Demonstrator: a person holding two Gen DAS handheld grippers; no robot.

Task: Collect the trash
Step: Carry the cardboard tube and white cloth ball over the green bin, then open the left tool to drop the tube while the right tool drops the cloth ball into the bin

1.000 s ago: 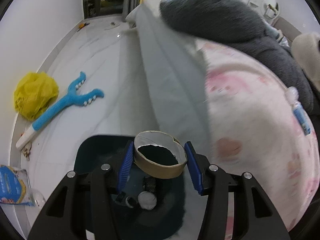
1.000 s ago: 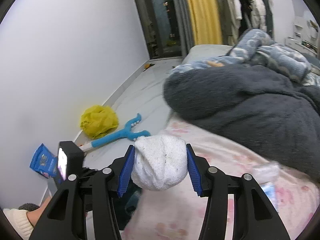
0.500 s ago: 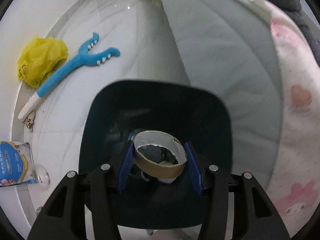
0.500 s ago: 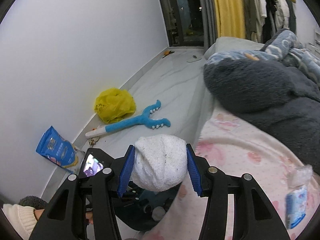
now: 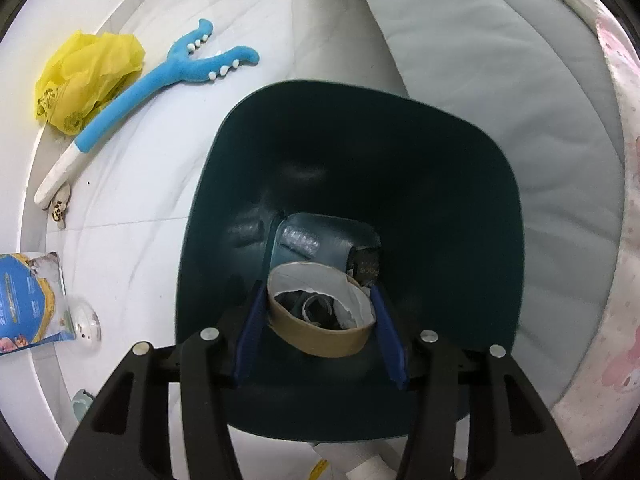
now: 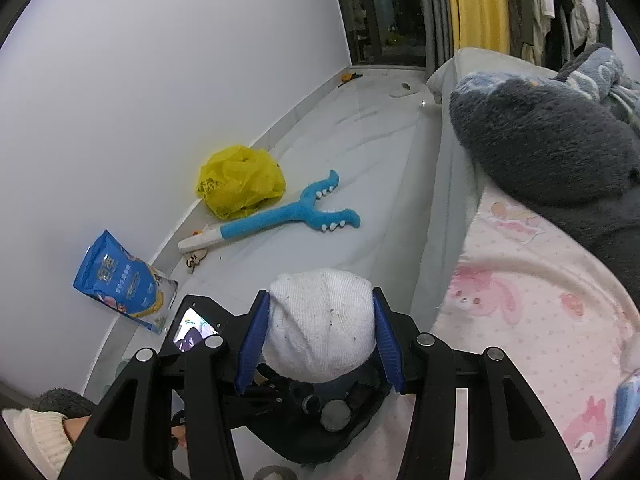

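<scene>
Pointing almost straight down, the left gripper (image 5: 320,320) held a brown cardboard tape ring (image 5: 320,316) between its blue pads (image 5: 250,330), both pads pressed against the ring's outer wall. The ring hung inside the mouth of a dark teal bin (image 5: 440,184) standing on the pale floor (image 5: 132,208), with a few dark scraps visible at the bin's bottom. Beside the bin, to its right in this view, rose the grey side of a bed (image 5: 520,100) with a pink patterned sheet (image 5: 616,320) on top.

Left of the bin on the floor lay a blue fork-shaped plush toy (image 5: 160,80), and a crumpled yellow plastic bag (image 5: 84,76) sat against the wall just beside it. Nearer the camera, a blue snack packet (image 5: 26,300) leaned by the wall.

In the right wrist view, the right gripper (image 6: 320,336) was closed on a balled white sock (image 6: 320,324), its pads squeezing both sides. It hovered above the bed's edge, with the other gripper's body and a lit screen (image 6: 192,326) just below and left. A cream sleeve (image 6: 36,436) showed at the lower left corner. A dark grey fluffy blanket (image 6: 552,140) lay on the bed farther back.
</scene>
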